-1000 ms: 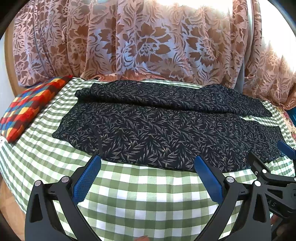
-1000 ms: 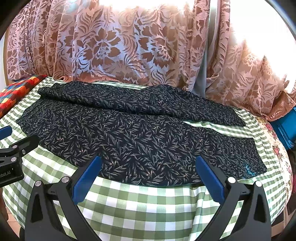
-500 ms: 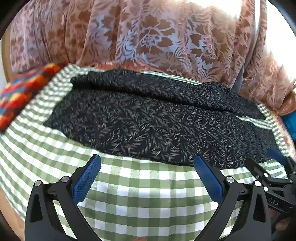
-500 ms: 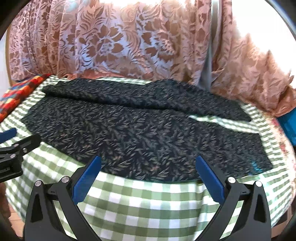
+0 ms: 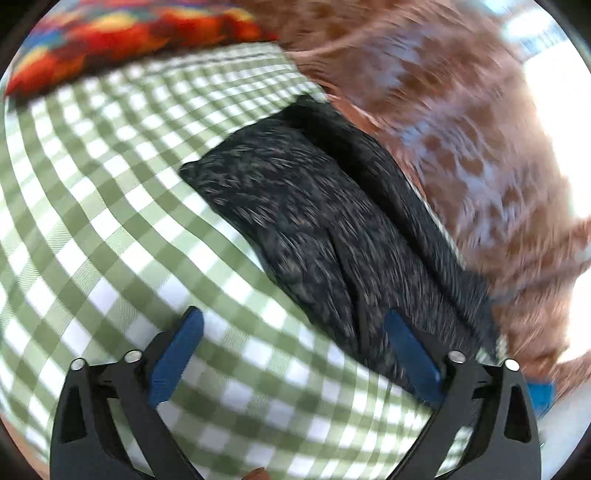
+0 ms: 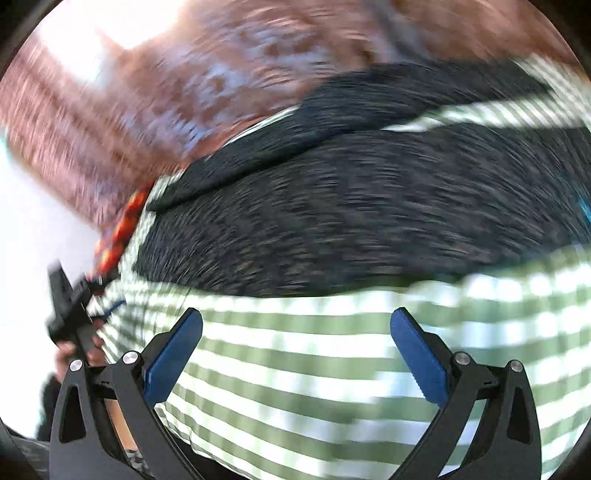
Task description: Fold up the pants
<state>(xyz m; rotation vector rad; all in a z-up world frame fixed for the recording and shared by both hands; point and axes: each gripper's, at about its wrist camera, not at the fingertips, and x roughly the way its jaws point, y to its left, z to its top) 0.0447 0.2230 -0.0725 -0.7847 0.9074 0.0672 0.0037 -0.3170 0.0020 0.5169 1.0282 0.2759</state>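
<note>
1. Black fabric with a pale leaf print: the pants [image 5: 332,229] lie spread flat on the green-and-white checked cloth [image 5: 110,221] of the tabletop, 1 leg nearer us, the other behind it against the brown floral curtain [image 5: 461,110]. A red patchwork cushion [image 5: 129,33] sits at the far end of the cloth.
2. Both views are motion-blurred; fine detail of hems and waistband cannot be read.
3. Left claw [image 5: 291,350]: jaws wide but closing. Its right blue pad overlaps the near edge of the pants in the picture; we cannot tell whether it touches. Nothing is pinched.
4. Right claw [image 6: 295,350]: jaws stand wide apart over bare checked cloth, just short of the pants' near edge [image 6: 332,288]. It holds nothing.
5. We judge the step to be the approach for the first grasp; no fold is made yet.
6. Next move, in our judgement: each claw must reach the near edge, slip 1 pad under the fabric, and close on it before lifting the near leg over the far 1.
7. Risk: pinching the checked cloth along with the pants.
</note>
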